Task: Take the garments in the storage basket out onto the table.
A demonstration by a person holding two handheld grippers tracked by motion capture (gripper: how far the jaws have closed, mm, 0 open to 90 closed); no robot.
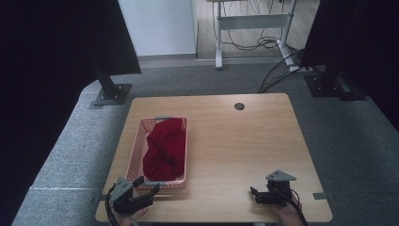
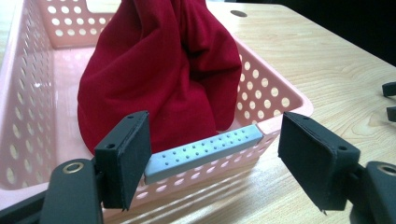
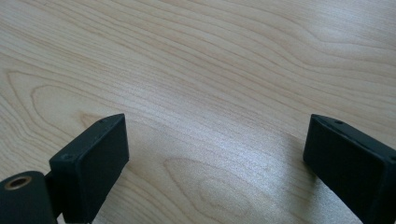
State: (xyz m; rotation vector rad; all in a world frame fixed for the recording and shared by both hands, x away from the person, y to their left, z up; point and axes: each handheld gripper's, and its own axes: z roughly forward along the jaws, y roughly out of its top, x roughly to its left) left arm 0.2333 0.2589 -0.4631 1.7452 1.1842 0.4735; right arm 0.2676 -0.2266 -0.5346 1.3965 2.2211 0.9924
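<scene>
A crumpled red cloth (image 1: 163, 149) lies heaped in the pink basket (image 1: 134, 155) near the desk's (image 1: 244, 141) left edge, and the left gripper (image 1: 147, 186), jaws spread wide, sits at the basket's near rim by the front-left corner. To take the cloth cleanly, it should probably rise over the rim's grey handle strip (image 2: 203, 151) and pinch a high fold, not the plastic wall. The right gripper (image 1: 254, 194) rests near the front-right corner, jaws released over bare wood.

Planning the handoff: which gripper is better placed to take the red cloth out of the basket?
Left. The left gripper is open right at the pink basket rim, facing the red cloth. The right gripper is open over bare table, well apart.
</scene>
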